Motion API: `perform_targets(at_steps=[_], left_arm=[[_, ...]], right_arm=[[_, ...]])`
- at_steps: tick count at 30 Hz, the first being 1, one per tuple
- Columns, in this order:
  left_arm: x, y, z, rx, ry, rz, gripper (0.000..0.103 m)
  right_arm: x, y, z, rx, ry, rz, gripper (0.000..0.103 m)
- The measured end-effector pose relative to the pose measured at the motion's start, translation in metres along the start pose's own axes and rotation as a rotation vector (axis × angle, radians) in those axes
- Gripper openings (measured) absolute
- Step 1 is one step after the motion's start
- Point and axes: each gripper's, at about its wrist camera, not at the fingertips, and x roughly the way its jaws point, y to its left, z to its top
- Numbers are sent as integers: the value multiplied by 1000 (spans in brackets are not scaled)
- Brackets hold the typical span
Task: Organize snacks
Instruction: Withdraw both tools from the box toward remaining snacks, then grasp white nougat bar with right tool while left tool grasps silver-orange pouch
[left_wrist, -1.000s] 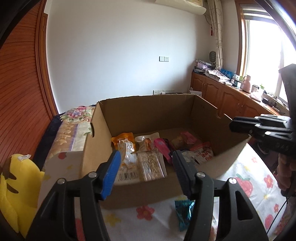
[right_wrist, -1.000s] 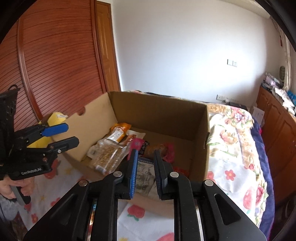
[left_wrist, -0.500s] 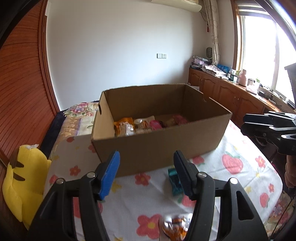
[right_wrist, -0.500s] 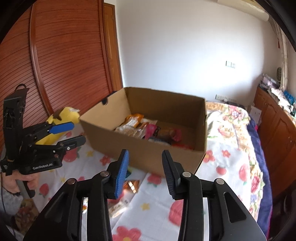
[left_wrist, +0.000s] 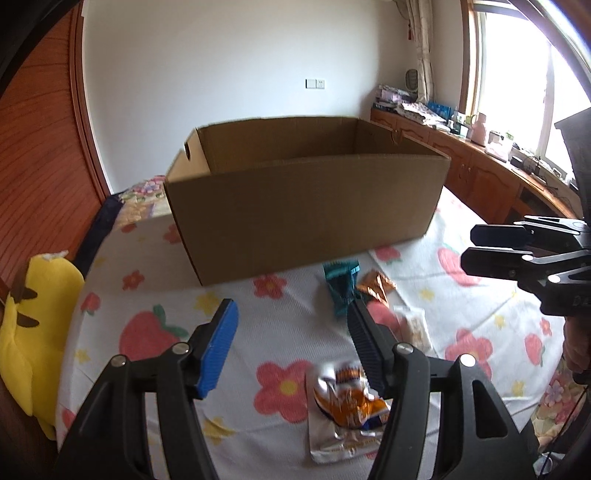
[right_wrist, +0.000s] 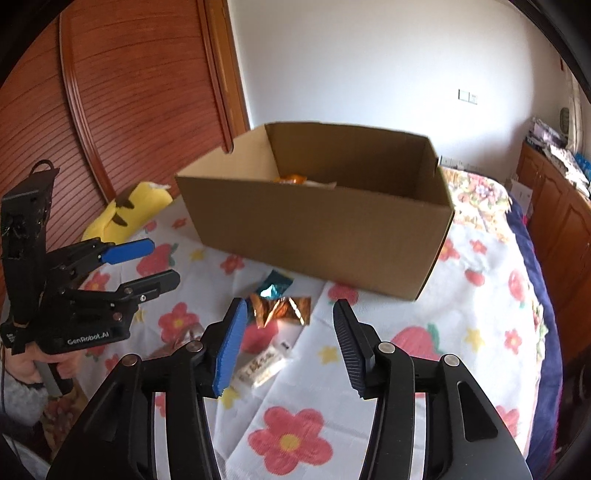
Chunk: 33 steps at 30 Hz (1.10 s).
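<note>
Both grippers pulled back from the cardboard box (left_wrist: 306, 206). Left gripper (left_wrist: 291, 332) jaws apart, empty; right gripper (right_wrist: 286, 332) jaws opening, empty, above bedspread snacks.

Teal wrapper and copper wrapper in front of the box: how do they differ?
The teal wrapper lies nearer the cardboard box; the copper wrapper sits just beside it, further from the box. The teal one is matte blue-green, the copper one shiny orange-brown foil. Both lie crumpled on the floral cloth, ungripped.
</note>
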Motion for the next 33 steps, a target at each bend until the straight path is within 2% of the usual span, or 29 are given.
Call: perform_targets(at_steps=[14, 26, 30, 33], left_arm=[[5, -4, -30, -22, 63, -30, 62], [2, -6, -44, -34, 83, -42, 62], [2, -6, -48, -39, 92, -47, 62], [3, -8, -50, -41, 98, -51, 62]], right_arm=[[51, 7, -28, 30, 128, 24, 53], [72, 15, -36, 55, 164, 36, 53], [73, 16, -38, 45, 167, 22, 49], [73, 18, -39, 26, 169, 3, 41]])
